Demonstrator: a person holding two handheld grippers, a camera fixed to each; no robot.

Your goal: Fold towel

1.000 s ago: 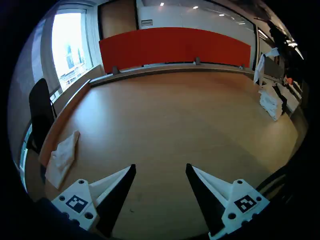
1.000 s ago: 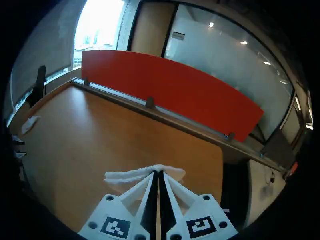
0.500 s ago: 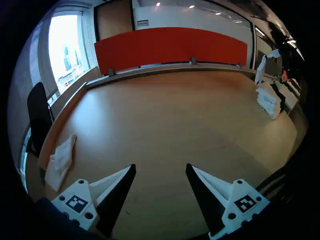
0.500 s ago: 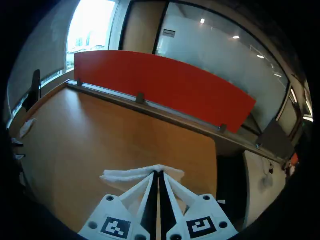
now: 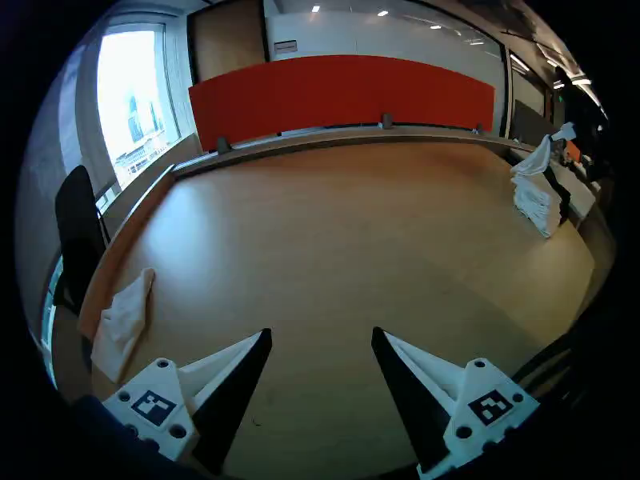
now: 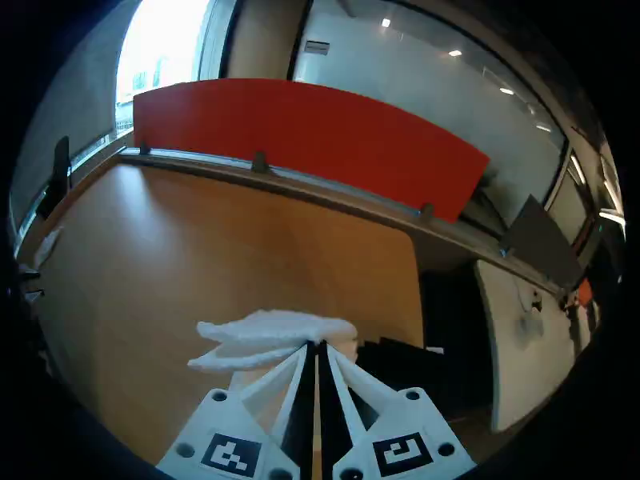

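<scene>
In the right gripper view my right gripper (image 6: pixel 316 346) is shut on a folded white towel (image 6: pixel 272 334), held above the near right corner of the wooden table (image 6: pixel 200 240). In the left gripper view that towel (image 5: pixel 538 158) hangs just over a stack of folded white towels (image 5: pixel 540 204) at the table's right edge. My left gripper (image 5: pixel 320 332) stands open above the table (image 5: pixel 336 232) with nothing between its fingers. A crumpled white towel (image 5: pixel 122 324) lies at the table's left edge, left of my left finger.
A red divider panel (image 5: pixel 344 88) runs along the far edge of the table. A dark chair back (image 5: pixel 78 220) stands beyond the left edge, below a bright window (image 5: pixel 132 96). The floor drops away right of the table (image 6: pixel 456 320).
The right gripper has swung right and lowered its towel from hanging high to just above the stack. The left gripper has barely moved.
</scene>
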